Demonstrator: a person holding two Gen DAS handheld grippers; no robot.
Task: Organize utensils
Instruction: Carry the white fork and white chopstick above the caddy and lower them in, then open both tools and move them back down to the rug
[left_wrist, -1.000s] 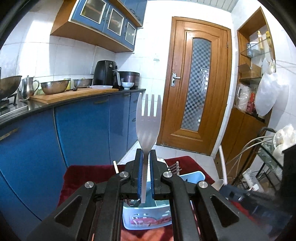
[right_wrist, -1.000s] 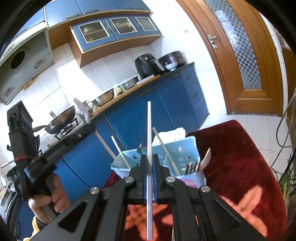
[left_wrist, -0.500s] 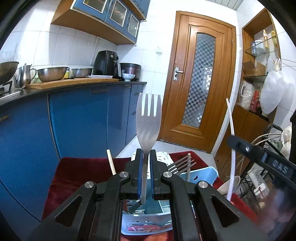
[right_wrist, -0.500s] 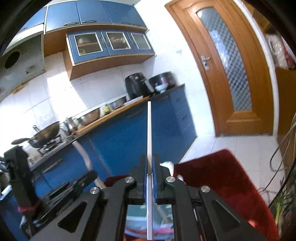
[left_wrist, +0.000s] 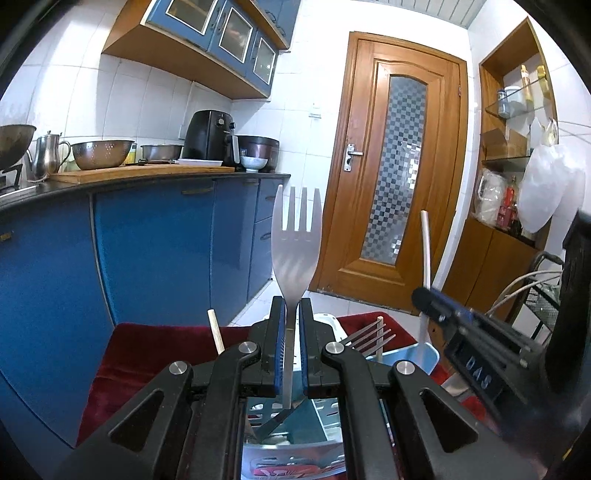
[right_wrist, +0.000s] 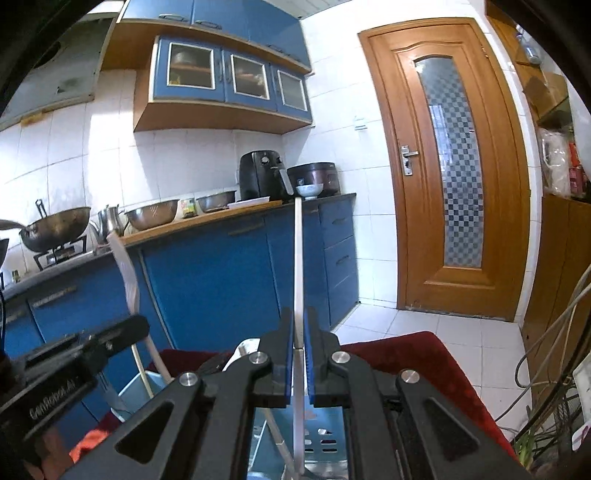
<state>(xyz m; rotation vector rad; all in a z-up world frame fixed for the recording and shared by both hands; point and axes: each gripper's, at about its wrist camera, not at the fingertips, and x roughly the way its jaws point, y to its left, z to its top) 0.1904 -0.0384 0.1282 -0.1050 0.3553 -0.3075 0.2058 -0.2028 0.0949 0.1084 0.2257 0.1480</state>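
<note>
A fork (left_wrist: 295, 243) is held upright, tines up, clamped by its handle in the left gripper (left_wrist: 291, 332). A thin white utensil (right_wrist: 298, 273), seen edge-on, is pinched in the closed right gripper (right_wrist: 299, 347). Both are poised over the light-blue holder (left_wrist: 295, 435) on the red cloth (left_wrist: 147, 354). Each handle should be lowered straight into a free compartment, and released only once seated. More forks (left_wrist: 369, 334) and sticks (left_wrist: 215, 330) already stand in the holder.
</note>
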